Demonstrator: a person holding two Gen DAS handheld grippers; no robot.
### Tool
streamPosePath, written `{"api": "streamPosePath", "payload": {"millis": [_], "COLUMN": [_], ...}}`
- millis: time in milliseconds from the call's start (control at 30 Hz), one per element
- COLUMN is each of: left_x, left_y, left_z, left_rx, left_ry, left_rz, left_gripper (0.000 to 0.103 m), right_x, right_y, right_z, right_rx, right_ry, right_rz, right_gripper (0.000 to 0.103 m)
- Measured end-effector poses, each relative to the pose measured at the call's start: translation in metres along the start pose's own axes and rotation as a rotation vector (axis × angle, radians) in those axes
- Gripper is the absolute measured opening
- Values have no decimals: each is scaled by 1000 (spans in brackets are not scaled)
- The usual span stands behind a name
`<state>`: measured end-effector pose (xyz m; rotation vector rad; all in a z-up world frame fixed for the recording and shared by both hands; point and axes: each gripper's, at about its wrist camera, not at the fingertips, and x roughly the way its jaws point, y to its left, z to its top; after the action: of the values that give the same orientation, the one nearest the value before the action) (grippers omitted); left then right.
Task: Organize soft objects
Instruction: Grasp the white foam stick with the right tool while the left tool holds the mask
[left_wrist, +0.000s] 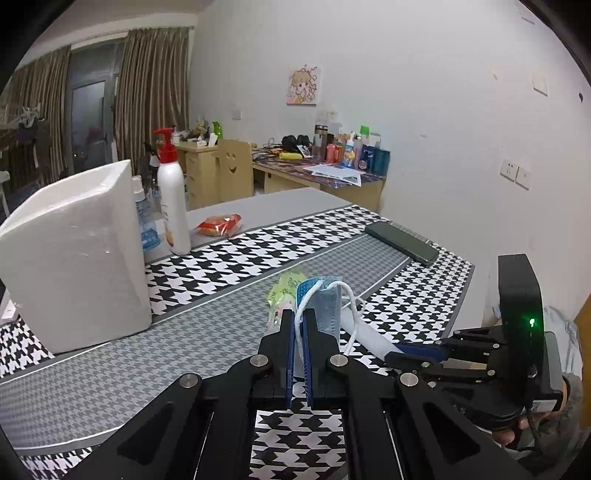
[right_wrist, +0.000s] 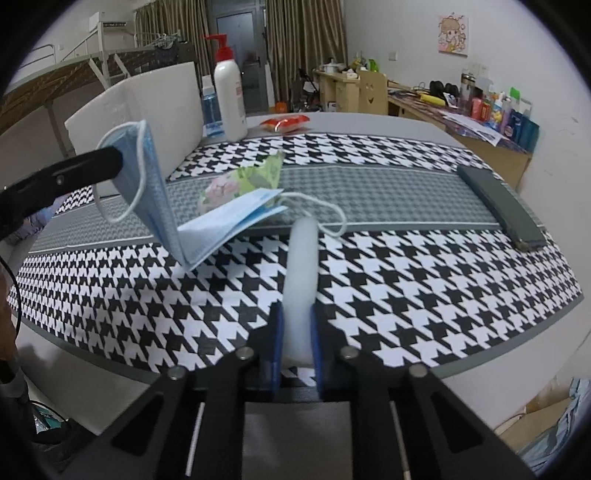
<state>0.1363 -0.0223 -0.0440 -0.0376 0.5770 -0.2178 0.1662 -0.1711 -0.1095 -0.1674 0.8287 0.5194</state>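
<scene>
My left gripper (left_wrist: 299, 317) is shut on a blue face mask (left_wrist: 325, 302) and holds one end up above the table. In the right wrist view the mask (right_wrist: 207, 225) hangs folded from the left gripper (right_wrist: 110, 162), its lower half resting on the houndstooth mat (right_wrist: 406, 280). My right gripper (right_wrist: 295, 314) is shut on a white foam tube (right_wrist: 303, 266) that points forward over the mat; the tube also shows in the left wrist view (left_wrist: 365, 336), as does the right gripper (left_wrist: 399, 354). A green floral packet (right_wrist: 247, 181) lies behind the mask.
A white foam box (left_wrist: 74, 254) stands at the left. Beside it are a white pump bottle (left_wrist: 173, 206) and a blue bottle (left_wrist: 146, 218). A red snack packet (left_wrist: 219, 225) and a dark phone (left_wrist: 400, 242) lie on the table. A cluttered desk (left_wrist: 317, 173) stands behind.
</scene>
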Motion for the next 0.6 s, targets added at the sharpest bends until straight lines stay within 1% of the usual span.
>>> {"api": "streamPosePath", "payload": {"millis": [133, 233, 467, 600], "left_x": [-11, -19, -40, -50], "left_y": [2, 7, 17, 22], "left_z": [4, 8, 16, 20], "left_rx": [-1, -14, -27, -29], "left_ry": [-25, -46, -99, -122], "left_rz": [12, 20, 69, 96], "left_gripper": [4, 4, 4, 4], "right_x": [-15, -26, -46, -53], "right_y": [-3, -1, 1, 3], "right_z": [1, 3, 9, 18], "right_rx": [20, 25, 38, 40], "right_ry": [-26, -46, -93, -122], "right_rz": [25, 27, 42, 49], "right_gripper": [14, 14, 14, 14]}}
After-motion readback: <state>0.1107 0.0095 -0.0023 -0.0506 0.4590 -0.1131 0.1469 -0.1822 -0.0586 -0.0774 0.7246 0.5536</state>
